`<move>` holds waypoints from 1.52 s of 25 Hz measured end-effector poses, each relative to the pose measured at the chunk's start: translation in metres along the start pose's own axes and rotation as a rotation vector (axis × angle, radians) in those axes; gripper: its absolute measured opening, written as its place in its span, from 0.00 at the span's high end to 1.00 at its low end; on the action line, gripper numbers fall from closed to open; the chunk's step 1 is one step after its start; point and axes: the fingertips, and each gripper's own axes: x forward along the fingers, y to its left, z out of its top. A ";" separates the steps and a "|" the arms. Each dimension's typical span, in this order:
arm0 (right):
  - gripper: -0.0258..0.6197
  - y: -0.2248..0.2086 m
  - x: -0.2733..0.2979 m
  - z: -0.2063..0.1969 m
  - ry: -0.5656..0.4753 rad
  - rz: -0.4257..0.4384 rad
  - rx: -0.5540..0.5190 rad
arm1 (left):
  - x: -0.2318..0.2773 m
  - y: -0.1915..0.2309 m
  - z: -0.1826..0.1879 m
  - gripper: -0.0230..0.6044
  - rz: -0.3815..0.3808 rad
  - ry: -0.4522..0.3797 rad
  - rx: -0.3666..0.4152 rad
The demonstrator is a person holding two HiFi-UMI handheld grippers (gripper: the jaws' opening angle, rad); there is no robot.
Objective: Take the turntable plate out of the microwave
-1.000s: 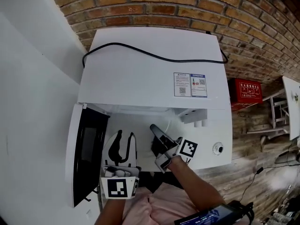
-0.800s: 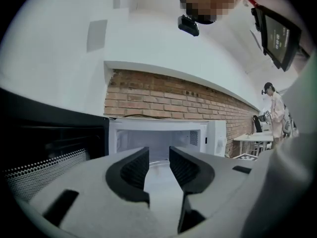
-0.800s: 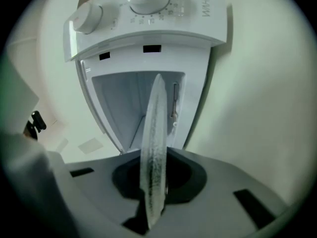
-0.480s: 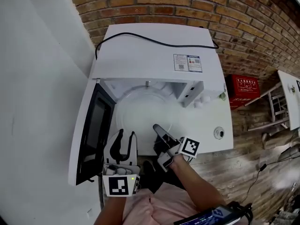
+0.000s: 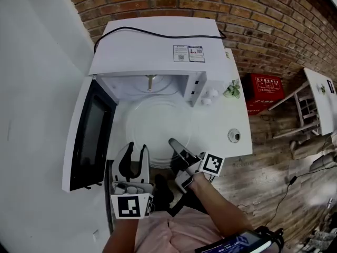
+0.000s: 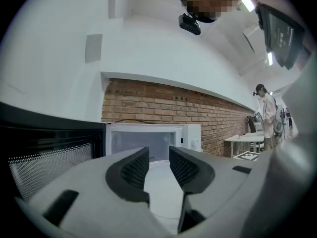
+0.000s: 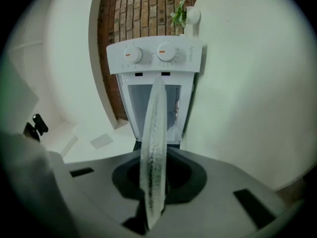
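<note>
White tabletop [image 5: 239, 115] lies under the turntable plate [image 5: 152, 125], right claw [image 5: 174, 144] clenched on its near rim, left claw [image 5: 137, 149] released.

turntable plate [image 7: 153, 133]: clear glass, pebbled rim | microwave [image 5: 152, 51]: smooth white | wall [image 5: 263, 15]: rough brick

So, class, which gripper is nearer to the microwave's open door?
Left. The left gripper hangs open close beside the door's outer end. The right gripper is farther over, on the side away from the door, clamped on the front edge of the glass turntable plate.

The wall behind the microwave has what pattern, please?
Red-brown brick wall, best in head view.
</note>
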 end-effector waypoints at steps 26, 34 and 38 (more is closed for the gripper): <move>0.91 -0.040 -0.208 0.121 -0.127 -0.084 -0.007 | 0.024 -0.183 -0.001 0.75 -0.060 -0.002 0.014; 0.91 -0.058 -0.216 0.159 -0.162 -0.106 0.000 | 0.037 -0.190 -0.007 0.75 -0.052 0.018 0.018; 0.91 -0.068 -0.211 0.172 -0.165 -0.118 0.002 | 0.047 -0.186 -0.012 0.75 -0.046 0.029 0.020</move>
